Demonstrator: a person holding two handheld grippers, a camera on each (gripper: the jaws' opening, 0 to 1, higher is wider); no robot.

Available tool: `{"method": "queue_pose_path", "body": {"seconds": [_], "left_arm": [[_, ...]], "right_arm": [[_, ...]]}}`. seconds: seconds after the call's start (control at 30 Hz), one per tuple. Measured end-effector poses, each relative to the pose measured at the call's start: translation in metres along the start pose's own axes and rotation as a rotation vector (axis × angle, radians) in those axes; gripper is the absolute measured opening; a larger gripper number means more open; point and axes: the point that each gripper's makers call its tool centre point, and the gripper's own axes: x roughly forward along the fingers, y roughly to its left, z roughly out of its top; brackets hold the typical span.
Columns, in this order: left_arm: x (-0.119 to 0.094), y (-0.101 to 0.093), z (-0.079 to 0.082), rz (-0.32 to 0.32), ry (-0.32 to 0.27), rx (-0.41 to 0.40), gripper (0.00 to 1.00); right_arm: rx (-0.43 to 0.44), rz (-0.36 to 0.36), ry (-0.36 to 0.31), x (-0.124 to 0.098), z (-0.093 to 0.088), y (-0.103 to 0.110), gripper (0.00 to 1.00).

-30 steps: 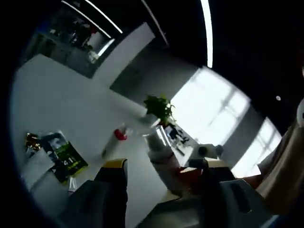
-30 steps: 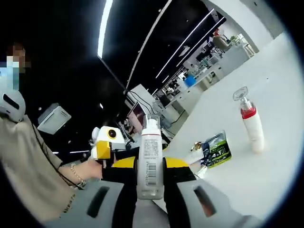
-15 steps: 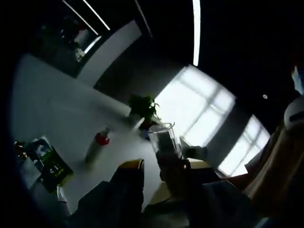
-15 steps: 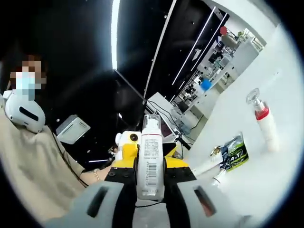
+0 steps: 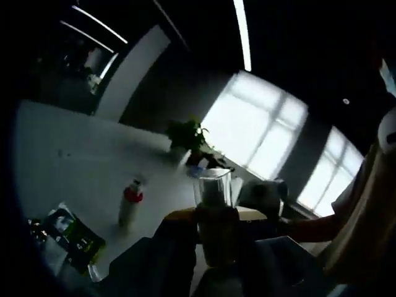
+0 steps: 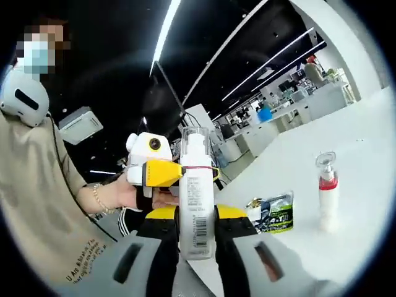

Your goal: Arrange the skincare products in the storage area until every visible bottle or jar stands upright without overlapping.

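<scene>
We find the right hand-held gripper (image 6: 197, 230) clamped on a white bottle (image 6: 197, 195), the left hand-held gripper (image 6: 180, 174) closing round its neck in what we judge a handover, after which it must be stood on the bench (image 6: 371, 204) beside the red-collared bottle (image 6: 327, 197).

Dim, backlit, fisheye-warped edges

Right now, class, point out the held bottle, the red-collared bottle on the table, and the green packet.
held bottle (image 6: 197, 207), right gripper view, barcode label.
red-collared bottle (image 6: 327, 199), right gripper view, white body.
green packet (image 6: 276, 214), right gripper view, printed front.
</scene>
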Motion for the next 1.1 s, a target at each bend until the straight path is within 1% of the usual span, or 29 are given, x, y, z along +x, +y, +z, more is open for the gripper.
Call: {"method": "queue_pose_path", "body": {"seconds": [0.03,0.1,0.17,0.23,0.27,0.3,0.33,0.4,0.43,0.47,0.6,0.73,0.93,1.0,1.1], "left_arm": [[0.001,0.001,0.000,0.013,0.005,0.019,0.19],[0.004,0.004,-0.001,0.046,0.018,0.057,0.19],[0.008,0.008,-0.003,0.095,0.050,0.140,0.19],[0.011,0.010,-0.004,0.135,0.069,0.204,0.19],[0.015,0.011,-0.004,0.158,0.081,0.256,0.19],[0.017,0.012,-0.004,0.175,0.082,0.289,0.19],[0.021,0.010,-0.004,0.175,0.079,0.311,0.19],[0.026,0.009,-0.004,0.181,0.076,0.349,0.19],[0.028,0.008,-0.004,0.181,0.074,0.352,0.19],[0.030,0.008,-0.005,0.181,0.074,0.359,0.19],[0.037,0.011,-0.010,0.183,0.100,0.396,0.19],[0.045,0.017,-0.017,0.219,0.117,0.435,0.19],[0.052,0.032,-0.025,0.262,0.136,0.435,0.19],[0.055,0.038,-0.030,0.273,0.146,0.432,0.19],[0.060,0.050,-0.042,0.306,0.171,0.434,0.19]], "right_arm": [[-0.009,-0.008,0.003,0.000,0.000,-0.001,0.22],[-0.069,-0.054,0.030,-0.001,-0.001,-0.008,0.23],[-0.130,-0.116,0.074,-0.001,-0.004,-0.016,0.23],[-0.159,-0.176,0.101,-0.002,-0.005,-0.022,0.24],[-0.188,-0.227,0.116,-0.003,-0.004,-0.027,0.24],[-0.220,-0.253,0.114,-0.003,-0.003,-0.029,0.23],[-0.251,-0.289,0.112,-0.004,-0.002,-0.032,0.24],[-0.270,-0.342,0.105,-0.007,0.000,-0.037,0.24],[-0.272,-0.363,0.100,-0.009,0.000,-0.040,0.24],[-0.293,-0.386,0.102,-0.012,0.000,-0.043,0.24],[-0.339,-0.430,0.132,-0.017,-0.005,-0.051,0.23],[-0.365,-0.465,0.153,-0.018,-0.010,-0.062,0.23],[-0.365,-0.488,0.180,-0.017,-0.021,-0.078,0.23],[-0.367,-0.493,0.193,-0.017,-0.026,-0.084,0.23],[-0.373,-0.495,0.222,-0.015,-0.039,-0.096,0.23]]}}
